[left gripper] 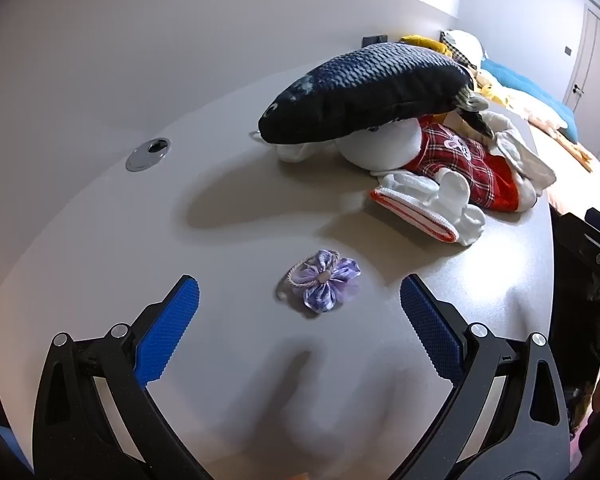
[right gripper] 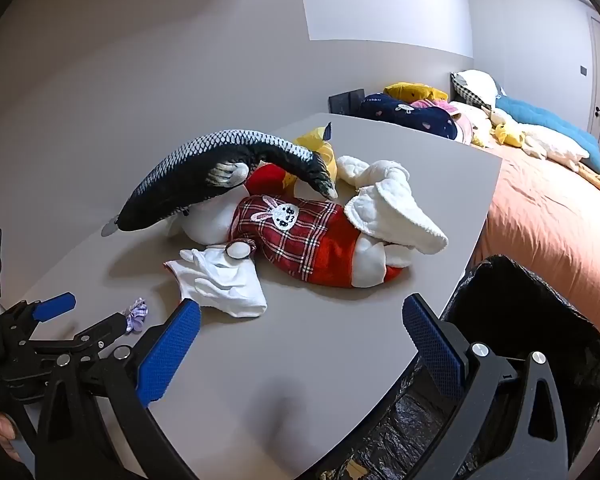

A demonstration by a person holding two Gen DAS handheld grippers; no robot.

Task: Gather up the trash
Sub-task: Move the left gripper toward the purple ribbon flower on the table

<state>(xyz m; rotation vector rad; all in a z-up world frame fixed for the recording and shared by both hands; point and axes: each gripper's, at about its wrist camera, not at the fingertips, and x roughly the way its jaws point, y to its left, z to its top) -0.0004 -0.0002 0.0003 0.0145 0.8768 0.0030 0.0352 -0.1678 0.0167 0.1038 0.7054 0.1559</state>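
The grey table [left gripper: 100,184] spreads under both grippers; a black-lined bin [right gripper: 540,320] sits just right of the right gripper [right gripper: 300,318], whose jaws are wide and empty. The left gripper [left gripper: 299,294], also wide, hovers over a small, flat lilac fabric flower [left gripper: 323,285]. Closing too high risks pinching only petals and dropping it.

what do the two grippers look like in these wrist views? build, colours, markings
Both look the same: the left gripper and right gripper have black angular linkage arms with cut-out slots, round silver pivot pins, and flat blue fingers with a fine knurled texture. No cables show. The right view also shows a white label on the left unit's black body, unreadable.
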